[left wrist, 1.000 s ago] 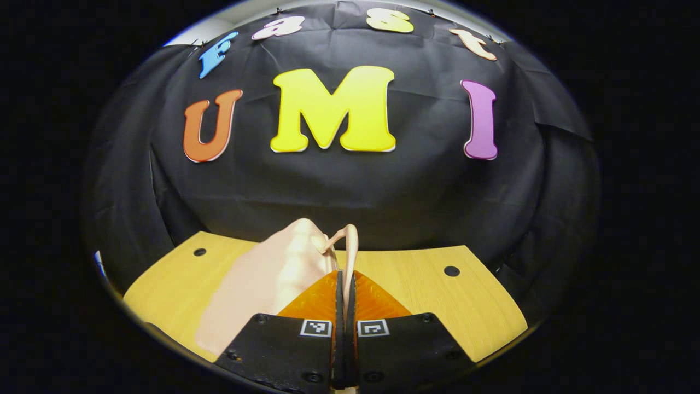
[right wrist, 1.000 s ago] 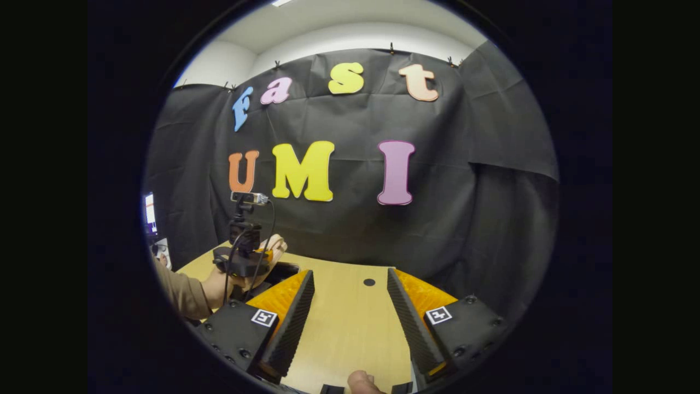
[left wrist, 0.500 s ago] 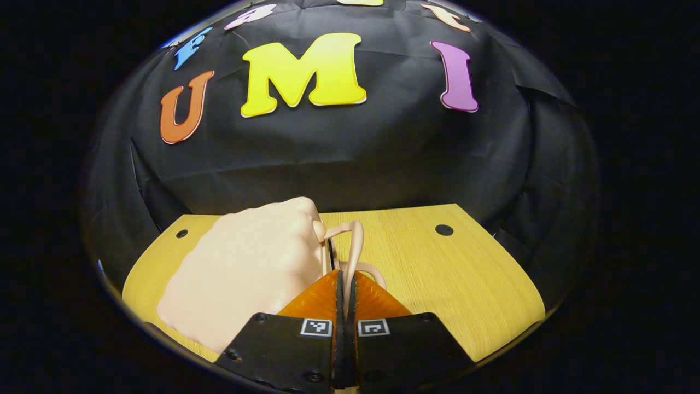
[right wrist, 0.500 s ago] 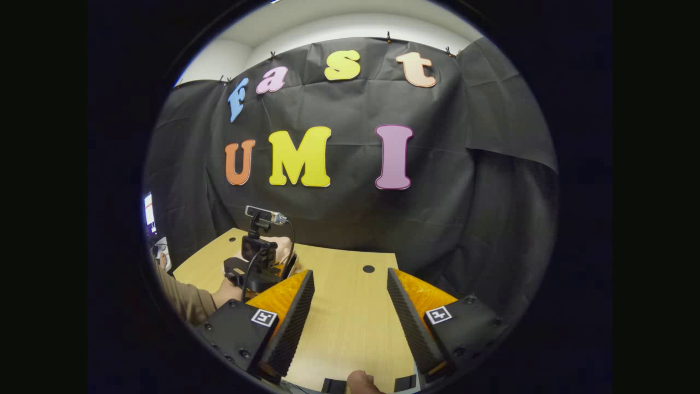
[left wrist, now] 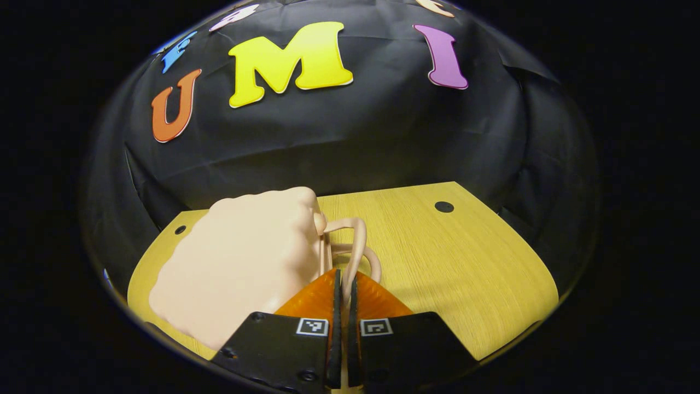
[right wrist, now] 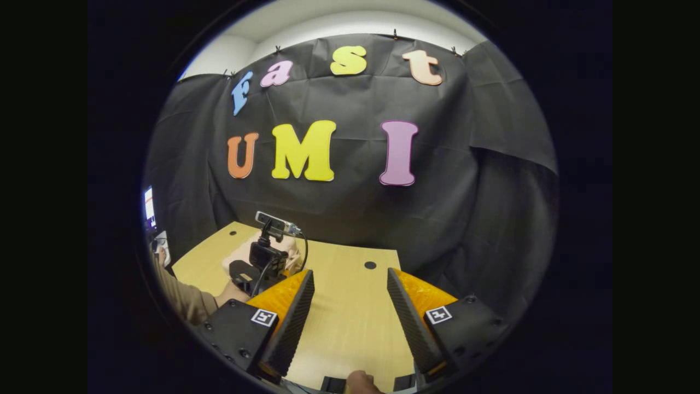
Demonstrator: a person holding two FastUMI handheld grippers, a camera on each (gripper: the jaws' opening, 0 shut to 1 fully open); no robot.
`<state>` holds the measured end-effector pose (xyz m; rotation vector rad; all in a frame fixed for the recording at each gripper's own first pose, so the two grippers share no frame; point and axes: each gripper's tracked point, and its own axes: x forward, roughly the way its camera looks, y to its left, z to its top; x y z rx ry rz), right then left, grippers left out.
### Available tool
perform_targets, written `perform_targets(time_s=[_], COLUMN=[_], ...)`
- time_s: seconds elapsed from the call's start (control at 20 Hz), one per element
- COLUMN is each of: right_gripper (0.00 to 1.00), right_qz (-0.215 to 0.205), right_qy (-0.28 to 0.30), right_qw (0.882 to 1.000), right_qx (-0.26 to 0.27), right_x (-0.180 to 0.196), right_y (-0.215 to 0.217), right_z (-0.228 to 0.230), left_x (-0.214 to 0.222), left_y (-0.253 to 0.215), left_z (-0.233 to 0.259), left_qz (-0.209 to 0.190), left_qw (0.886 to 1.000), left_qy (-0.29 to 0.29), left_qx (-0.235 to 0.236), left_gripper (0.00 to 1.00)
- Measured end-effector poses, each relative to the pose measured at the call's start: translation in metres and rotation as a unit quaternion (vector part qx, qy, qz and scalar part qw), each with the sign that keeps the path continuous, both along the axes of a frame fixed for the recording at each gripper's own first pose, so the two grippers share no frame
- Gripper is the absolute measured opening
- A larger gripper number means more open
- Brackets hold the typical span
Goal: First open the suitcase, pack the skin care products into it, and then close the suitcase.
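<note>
The left gripper [left wrist: 342, 282] is clamped on the handle [left wrist: 355, 257] of the pink suitcase [left wrist: 240, 262], which lies on the table [left wrist: 465, 262] at 10 o'clock of its fingers. The right gripper [right wrist: 350, 306] is spread, holding nothing. Keep the clamp firm; move slowly.

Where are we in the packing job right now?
Done: nothing I can confirm. The peach suitcase lies on the table and looks shut. In hand: the left gripper is shut on one suitcase handle, and the right gripper hangs open over the table. Left, as far as I can judge: opening, packing, closing.
</note>
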<state>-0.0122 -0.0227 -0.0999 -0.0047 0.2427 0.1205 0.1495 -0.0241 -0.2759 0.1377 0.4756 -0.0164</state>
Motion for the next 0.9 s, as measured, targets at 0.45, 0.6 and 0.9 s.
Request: perform_targets(time_s=[0.45,0.6,0.9], right_gripper=[0.80,0.80,0.80], right_qz=[-0.008,-0.013,0.004], right_qy=[-0.005,-0.012,-0.049], right_qw=[1.000,1.000,0.999], right_qx=[0.024,0.025,-0.010], right_x=[0.015,0.024,0.041], right_y=[0.013,0.030,0.099], right_z=[0.014,0.018,0.029], left_x=[-0.030,-0.056,-0.116], left_y=[0.016,0.047,0.119], left_z=[0.066,0.100,0.156], left_qz=[0.015,0.030,0.068], left_qw=[0.997,0.995,0.988], left_qy=[-0.044,-0.073,-0.122], left_qx=[-0.068,-0.064,-0.063], left_gripper=[0.88,0.89,0.97])
